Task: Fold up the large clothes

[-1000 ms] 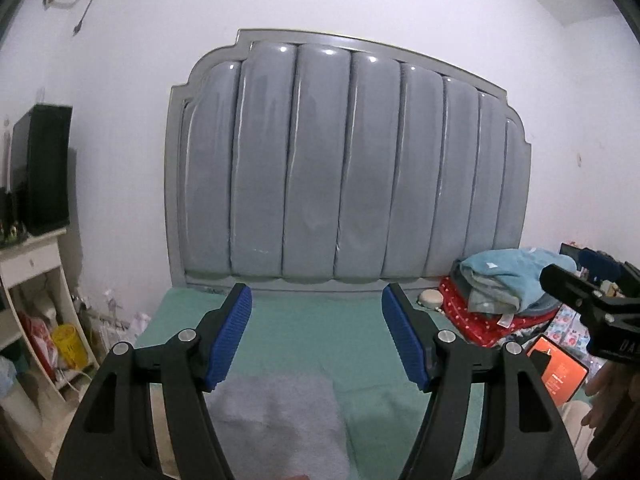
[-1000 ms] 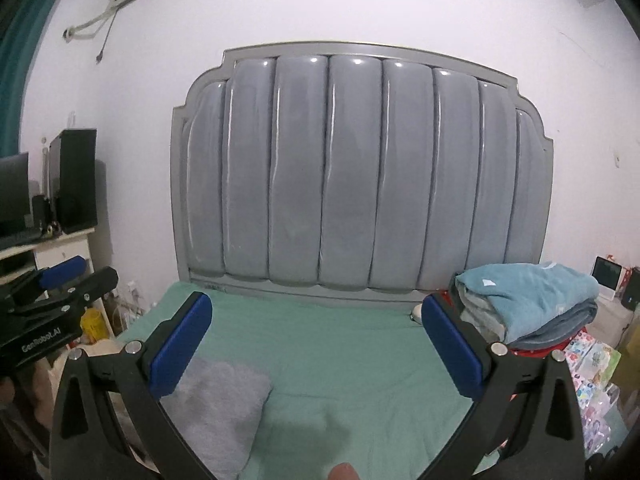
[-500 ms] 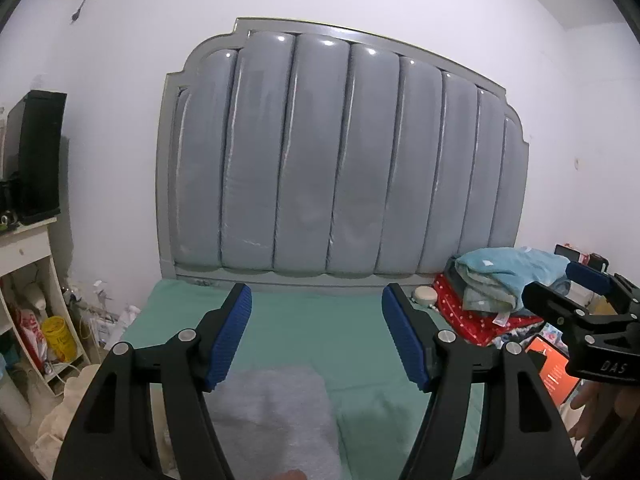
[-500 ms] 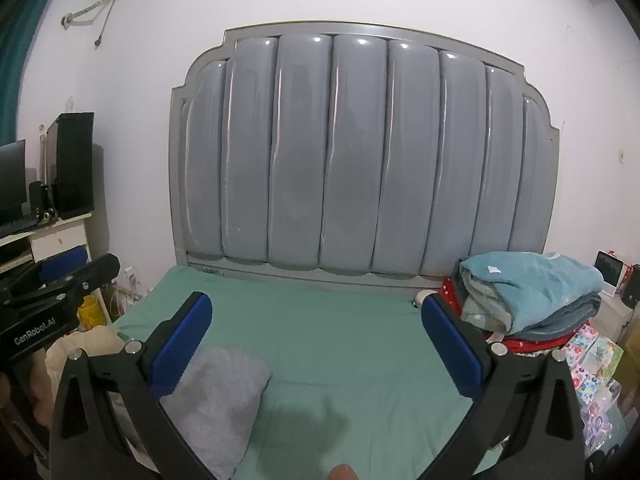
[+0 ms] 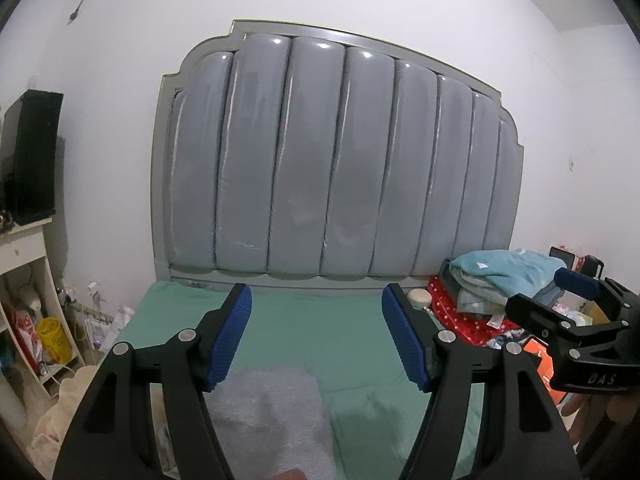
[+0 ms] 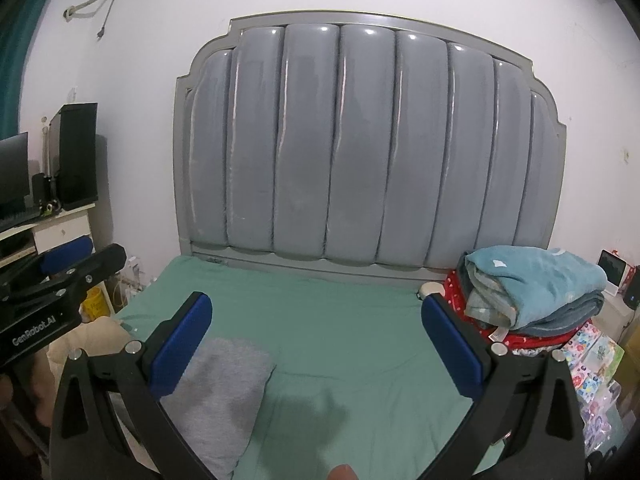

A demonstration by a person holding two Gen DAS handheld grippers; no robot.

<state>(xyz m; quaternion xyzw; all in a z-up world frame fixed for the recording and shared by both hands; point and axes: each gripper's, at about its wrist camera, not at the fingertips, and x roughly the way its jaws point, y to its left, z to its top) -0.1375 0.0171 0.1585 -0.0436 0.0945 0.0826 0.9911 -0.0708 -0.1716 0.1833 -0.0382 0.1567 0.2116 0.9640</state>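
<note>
A folded grey garment [image 5: 276,416] lies flat on the green bed sheet [image 5: 340,332], near the bed's front left; it also shows in the right wrist view [image 6: 220,392]. My left gripper [image 5: 316,340] is open and empty, held above the garment's far edge. My right gripper [image 6: 316,344] is open wide and empty, above the sheet to the right of the garment. Each gripper shows at the edge of the other's view: the right one [image 5: 576,320] and the left one [image 6: 60,276].
A grey padded headboard [image 6: 360,152] stands at the far end. A pile of folded blue and red textiles [image 6: 532,292] sits at the bed's right. A white shelf unit with black speakers [image 6: 76,160] stands left. A cream cloth [image 5: 60,408] lies beside the bed's left edge.
Both grippers have risen and drawn back slightly, so the headboard sits lower and smaller in view. Both stay open and empty. The grey garment has not moved.
</note>
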